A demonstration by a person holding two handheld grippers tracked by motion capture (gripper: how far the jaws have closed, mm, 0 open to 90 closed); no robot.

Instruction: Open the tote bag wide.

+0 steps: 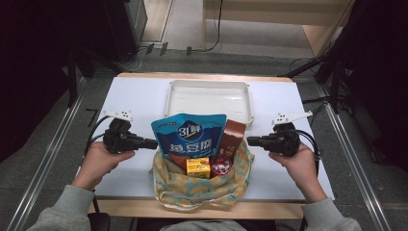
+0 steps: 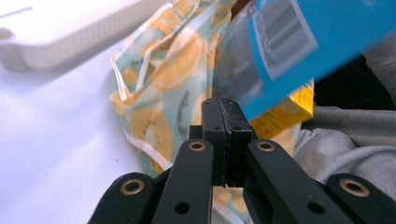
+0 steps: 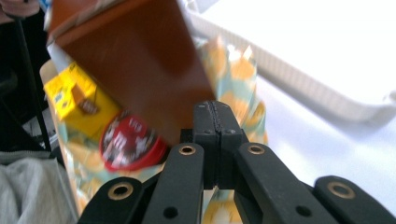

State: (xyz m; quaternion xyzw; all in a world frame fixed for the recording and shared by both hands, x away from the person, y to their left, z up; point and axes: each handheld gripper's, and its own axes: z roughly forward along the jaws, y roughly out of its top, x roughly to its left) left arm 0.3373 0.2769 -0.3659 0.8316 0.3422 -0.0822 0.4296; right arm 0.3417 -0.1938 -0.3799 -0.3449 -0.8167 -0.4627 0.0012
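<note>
A white table (image 1: 139,101) carries everything, with a strip of bare wood along its near edge. At its far middle lies a white tray (image 1: 210,98), shallow, with a ribbed rim, which in the left gripper view shows as a pale slab at the upper left (image 2: 70,28). Nearer the person, at the table's front middle, sits a cloth bag (image 1: 202,185) printed with orange slices, its mouth open upward and its handles drooping over the front edge. Standing out of the bag, tallest of its load, is a blue pouch (image 1: 188,137) with white lettering, leaning back toward the tray. Just to its right a brown packet (image 1: 233,137) stands upright in the bag. Below these, at the bag's mouth, lie a small yellow box (image 1: 198,167) and, touching its right side, a round red tin (image 1: 221,166). The left gripper (image 1: 153,143) hangs just left of the bag, level, pointing at the blue pouch; its jaws are pressed flat together with nothing between them. The right gripper (image 1: 251,141) mirrors it at the bag's right side, pointing at the brown packet, jaws likewise closed on nothing. Grey sleeves reach in from the bottom edge.
</note>
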